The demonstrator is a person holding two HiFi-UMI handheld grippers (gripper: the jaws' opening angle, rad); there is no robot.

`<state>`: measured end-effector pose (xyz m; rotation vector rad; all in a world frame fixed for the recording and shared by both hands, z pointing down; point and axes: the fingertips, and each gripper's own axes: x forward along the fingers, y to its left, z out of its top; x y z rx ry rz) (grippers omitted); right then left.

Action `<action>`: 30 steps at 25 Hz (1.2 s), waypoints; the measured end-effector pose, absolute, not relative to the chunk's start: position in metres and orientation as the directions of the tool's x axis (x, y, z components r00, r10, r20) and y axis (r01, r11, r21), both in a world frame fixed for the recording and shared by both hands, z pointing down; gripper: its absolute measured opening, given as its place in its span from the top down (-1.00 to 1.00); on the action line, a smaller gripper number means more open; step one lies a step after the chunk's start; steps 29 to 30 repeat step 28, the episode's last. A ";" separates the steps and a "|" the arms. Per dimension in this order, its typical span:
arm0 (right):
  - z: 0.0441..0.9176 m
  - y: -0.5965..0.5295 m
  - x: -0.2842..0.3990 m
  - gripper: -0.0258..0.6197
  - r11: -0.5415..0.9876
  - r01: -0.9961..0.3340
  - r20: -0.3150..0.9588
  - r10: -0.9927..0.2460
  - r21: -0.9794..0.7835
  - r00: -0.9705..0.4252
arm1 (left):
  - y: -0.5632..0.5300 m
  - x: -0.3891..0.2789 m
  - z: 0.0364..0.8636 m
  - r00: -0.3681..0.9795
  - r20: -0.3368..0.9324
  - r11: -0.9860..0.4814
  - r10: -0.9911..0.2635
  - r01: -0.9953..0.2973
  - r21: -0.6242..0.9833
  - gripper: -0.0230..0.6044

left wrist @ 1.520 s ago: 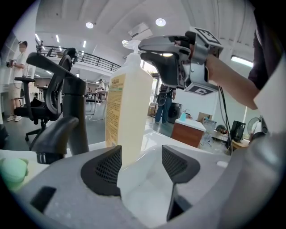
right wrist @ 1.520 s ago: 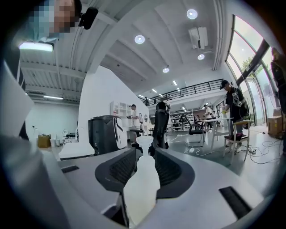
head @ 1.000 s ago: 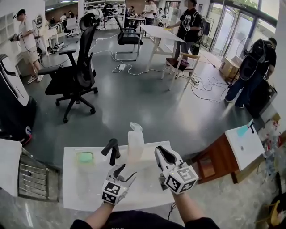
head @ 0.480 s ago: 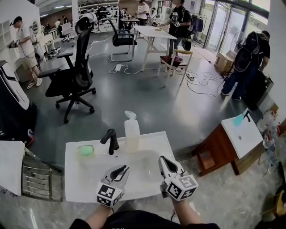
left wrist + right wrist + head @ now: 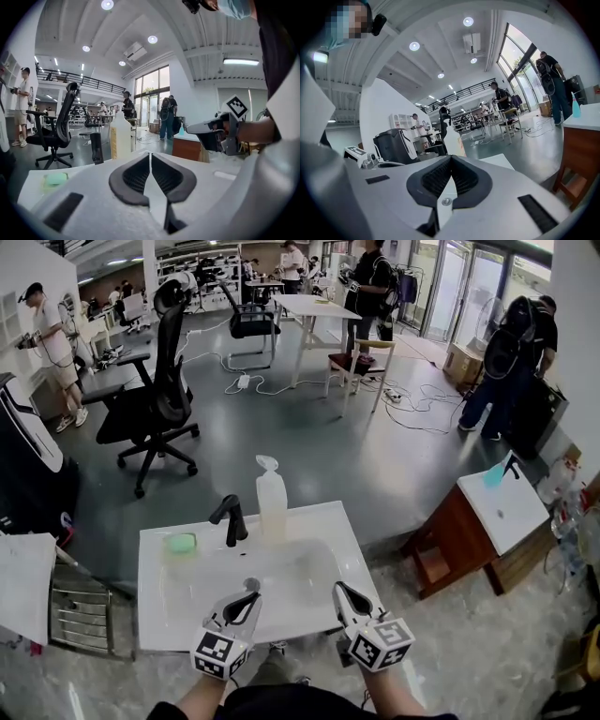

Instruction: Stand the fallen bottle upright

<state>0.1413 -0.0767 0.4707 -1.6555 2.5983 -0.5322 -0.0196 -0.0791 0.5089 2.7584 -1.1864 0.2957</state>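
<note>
The translucent white bottle (image 5: pixel 272 500) stands upright on the back rim of the white sink (image 5: pixel 155 615), next to the black faucet (image 5: pixel 231 519). Both grippers hang over the sink's near edge, well short of the bottle. My left gripper (image 5: pixel 250 597) has its jaws closing, and its pads meet with nothing between them. My right gripper (image 5: pixel 340 591) is shut and empty. In the left gripper view, the bottle (image 5: pixel 120 136) and faucet (image 5: pixel 96 148) rise beyond the left gripper (image 5: pixel 150 154). In the right gripper view, the bottle (image 5: pixel 453 143) shows just past the right gripper (image 5: pixel 450 158).
A green sponge (image 5: pixel 180 543) lies on the sink's left rim. A black office chair (image 5: pixel 155 395) stands behind on the grey floor. A wooden cabinet with a white top (image 5: pixel 492 517) is at the right, a metal rack (image 5: pixel 80 613) at the left. People stand further back.
Both grippers have drawn back from the bottle toward the sink's near edge. The left jaws went from wide open to shut. The bottle stays standing on its own.
</note>
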 end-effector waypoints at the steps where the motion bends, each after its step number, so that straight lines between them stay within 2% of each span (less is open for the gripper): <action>1: 0.474 -0.071 0.140 0.92 0.380 -0.876 0.171 -0.882 -0.297 -0.440 | -0.075 -0.020 0.510 0.671 0.227 -0.684 -0.706 -0.729 0.032 0.83; 30: 0.499 -0.007 0.139 0.92 0.374 -0.874 0.214 -0.868 -0.310 -0.447 | -0.017 -0.015 0.517 0.701 0.226 -0.706 -0.677 -0.705 0.069 0.84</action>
